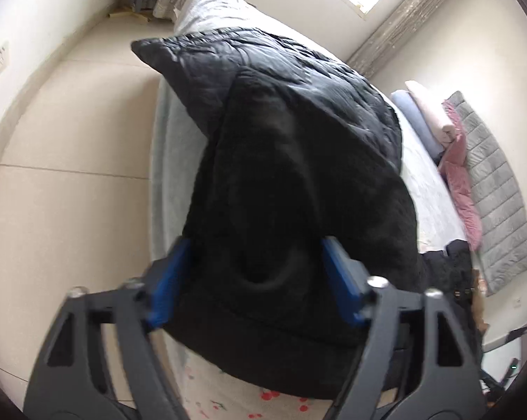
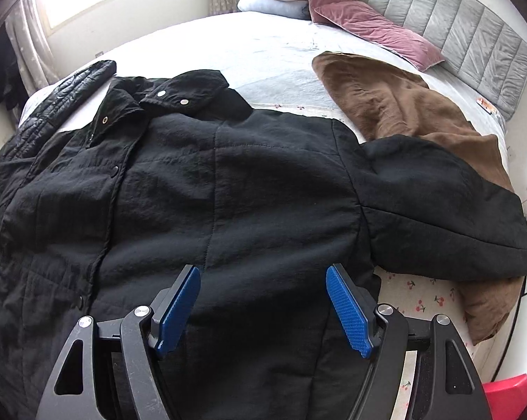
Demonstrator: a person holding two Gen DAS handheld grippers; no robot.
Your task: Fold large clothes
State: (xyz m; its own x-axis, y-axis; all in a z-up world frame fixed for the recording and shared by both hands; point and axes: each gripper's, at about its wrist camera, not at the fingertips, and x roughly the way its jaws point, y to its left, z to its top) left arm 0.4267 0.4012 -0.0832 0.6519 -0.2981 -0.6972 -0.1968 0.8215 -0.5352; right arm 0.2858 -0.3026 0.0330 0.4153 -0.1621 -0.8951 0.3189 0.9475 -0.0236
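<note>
Left gripper [image 1: 251,280]: blue pads pinch the cuff end of the black coat's [image 2: 200,189] sleeve [image 1: 281,182]. Right gripper [image 2: 263,301]: jaws spread, empty, poised over the coat's lower body. The coat lies front-up and spread across the bed [image 2: 274,52]; collar open, the other sleeve out over a brown garment [image 2: 410,105]. Folding appears barely begun: sleeves and body remain.

Coat [image 2: 200,189] lies on bed [image 2: 270,52]; garment [image 2: 403,105] right; pillows [image 2: 361,24] behind.
</note>
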